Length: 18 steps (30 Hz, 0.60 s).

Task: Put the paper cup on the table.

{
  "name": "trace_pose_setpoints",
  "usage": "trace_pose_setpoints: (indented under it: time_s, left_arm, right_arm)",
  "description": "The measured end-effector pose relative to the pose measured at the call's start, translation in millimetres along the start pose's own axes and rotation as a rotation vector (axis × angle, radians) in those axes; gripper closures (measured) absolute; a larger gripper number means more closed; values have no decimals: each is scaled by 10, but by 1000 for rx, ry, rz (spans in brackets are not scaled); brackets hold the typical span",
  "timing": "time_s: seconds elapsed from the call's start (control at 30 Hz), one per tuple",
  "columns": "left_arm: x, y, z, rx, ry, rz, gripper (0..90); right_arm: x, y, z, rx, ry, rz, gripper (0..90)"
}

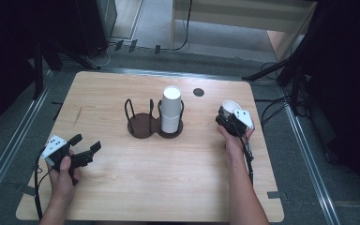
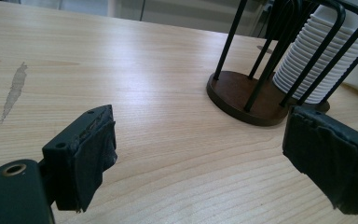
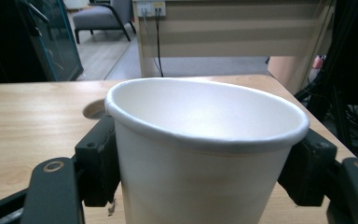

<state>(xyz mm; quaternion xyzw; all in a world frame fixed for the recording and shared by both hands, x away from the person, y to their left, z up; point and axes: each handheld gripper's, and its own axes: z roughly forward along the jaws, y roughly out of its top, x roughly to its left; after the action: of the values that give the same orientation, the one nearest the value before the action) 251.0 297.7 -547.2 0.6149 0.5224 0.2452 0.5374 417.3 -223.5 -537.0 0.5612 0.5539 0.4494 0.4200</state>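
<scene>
A white paper cup [image 3: 205, 154] stands upright between the jaws of my right gripper [image 3: 205, 175], whose pads press on both its sides. From above, that right gripper [image 1: 228, 118] and its cup [image 1: 230, 105] sit near the table's right edge. A stack of white cups [image 1: 171, 110], mouth down, fills the right ring of a dark wire cup holder [image 1: 142, 127] at mid-table; its left ring is empty. My left gripper [image 1: 86, 142] rests low at the front left, open, nothing between its jaws. In the left gripper view, the open left gripper [image 2: 205, 158] faces the holder [image 2: 242, 93] and the stack [image 2: 312, 60].
The wooden table [image 1: 122, 187] has a dark round hole [image 1: 198, 92] behind the holder, also seen as a cutout [image 3: 93, 109] left of the held cup. A pale scuff [image 2: 13, 93] marks the wood at left. Dark stands and cables surround the table.
</scene>
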Motion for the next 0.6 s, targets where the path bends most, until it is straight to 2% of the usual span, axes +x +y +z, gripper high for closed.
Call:
trace_pose_setpoints:
  time_s: [0.2,0.3,0.5,0.6]
  left_arm:
    - [-6,-2,5,-1,-3,6,99]
    - [-6,-1,5,2,-4,6,98]
    - [-8,-3,4,1,-4,6,98]
    - [-5,-1,3,0,-5,5,98]
  right_arm:
    - [5,-12,2,23,-2,-19,248]
    - [0,-6,-15,54,15,-20,230]
    - [-2,-20,-68,94,48,-23,156]
    - [4,-22,-105,102,67,-22,72]
